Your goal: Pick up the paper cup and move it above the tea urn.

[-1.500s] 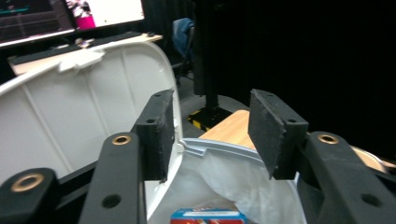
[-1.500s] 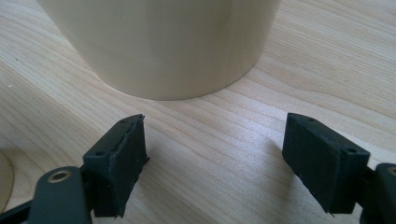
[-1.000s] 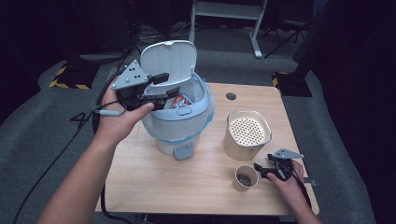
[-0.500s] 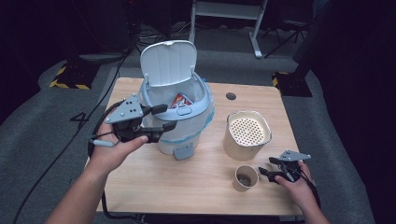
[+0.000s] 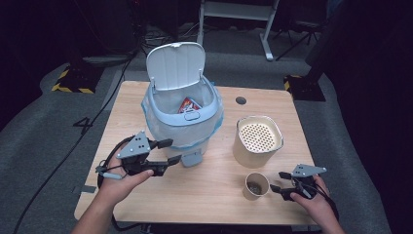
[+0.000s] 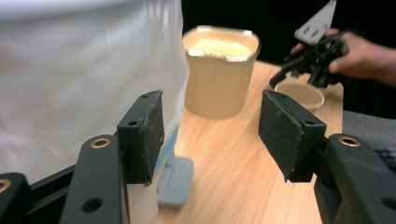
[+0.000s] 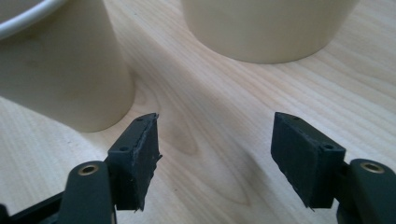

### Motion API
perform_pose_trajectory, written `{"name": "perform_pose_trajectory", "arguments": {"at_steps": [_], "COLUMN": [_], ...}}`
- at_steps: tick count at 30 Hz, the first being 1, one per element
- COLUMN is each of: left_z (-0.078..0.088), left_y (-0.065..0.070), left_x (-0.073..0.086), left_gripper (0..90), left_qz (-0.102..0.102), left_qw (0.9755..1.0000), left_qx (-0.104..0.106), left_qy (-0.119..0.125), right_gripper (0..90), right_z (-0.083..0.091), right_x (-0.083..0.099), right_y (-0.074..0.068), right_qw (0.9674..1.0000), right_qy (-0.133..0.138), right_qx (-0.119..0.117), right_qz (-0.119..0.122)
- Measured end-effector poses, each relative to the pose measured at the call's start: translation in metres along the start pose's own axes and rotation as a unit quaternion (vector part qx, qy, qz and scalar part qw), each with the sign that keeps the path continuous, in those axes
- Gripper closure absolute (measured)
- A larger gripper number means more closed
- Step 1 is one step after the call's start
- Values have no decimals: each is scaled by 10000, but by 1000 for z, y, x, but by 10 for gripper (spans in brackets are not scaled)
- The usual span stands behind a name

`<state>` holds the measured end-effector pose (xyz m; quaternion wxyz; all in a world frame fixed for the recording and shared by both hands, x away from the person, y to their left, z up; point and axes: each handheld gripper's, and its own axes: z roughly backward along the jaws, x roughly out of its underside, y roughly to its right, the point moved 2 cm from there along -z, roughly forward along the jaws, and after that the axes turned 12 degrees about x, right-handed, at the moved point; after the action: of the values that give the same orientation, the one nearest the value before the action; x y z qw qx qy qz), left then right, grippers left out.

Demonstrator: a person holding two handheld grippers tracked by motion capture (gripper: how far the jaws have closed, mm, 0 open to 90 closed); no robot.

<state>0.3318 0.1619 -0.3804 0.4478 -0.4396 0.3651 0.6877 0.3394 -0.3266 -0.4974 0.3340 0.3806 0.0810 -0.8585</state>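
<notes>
Wooden table on grey carpet, my lined bin lid-up holding perhaps a red packet, perforated canister, paper cup, left gripper and right gripper both agape, empty.

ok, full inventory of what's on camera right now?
table: 1, light wood, centre, dark floor around it
hole in the table: 1, dark, far side
pedal bin: 1, pale blue with a clear liner, far left of centre, lid up
packet: 1, red, inside the bin
container: 1, beige with a perforated top, right of the bin
cup: 1, beige paper, near right, in front of the container
left gripper: 1, black, near the bin's base, jaws apart and empty
right gripper: 1, black, beside the cup, jaws apart and empty
hands: 2, left hand, right hand, near edge
</notes>
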Motion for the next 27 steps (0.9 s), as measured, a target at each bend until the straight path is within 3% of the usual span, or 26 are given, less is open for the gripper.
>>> {"name": "perform_pose_trajectory", "arguments": {"at_steps": [6,13,20,27], "left_z": [-14,-20,-21,-17], "left_y": [-6,-15,-32,-45], "left_x": [29,55,92,112], "left_gripper": [387,366,359,356], "left_qz": [201,486,955,1325], "left_qw": [9990,9973,9909,9832], "left_qx": [-51,-65,-283,-597], "left_qy": [-404,-541,-905,-1103], "right_gripper": [301,252,237,210], "right_z": [4,4,10,10], "right_x": [4,6,1,-2], "right_y": [-6,-13,-22,-42], "right_qw": [9999,9987,9980,9956], "right_qy": [78,190,301,442], "right_qx": [-129,-467,-526,-786], "right_qz": [51,80,189,244]}}
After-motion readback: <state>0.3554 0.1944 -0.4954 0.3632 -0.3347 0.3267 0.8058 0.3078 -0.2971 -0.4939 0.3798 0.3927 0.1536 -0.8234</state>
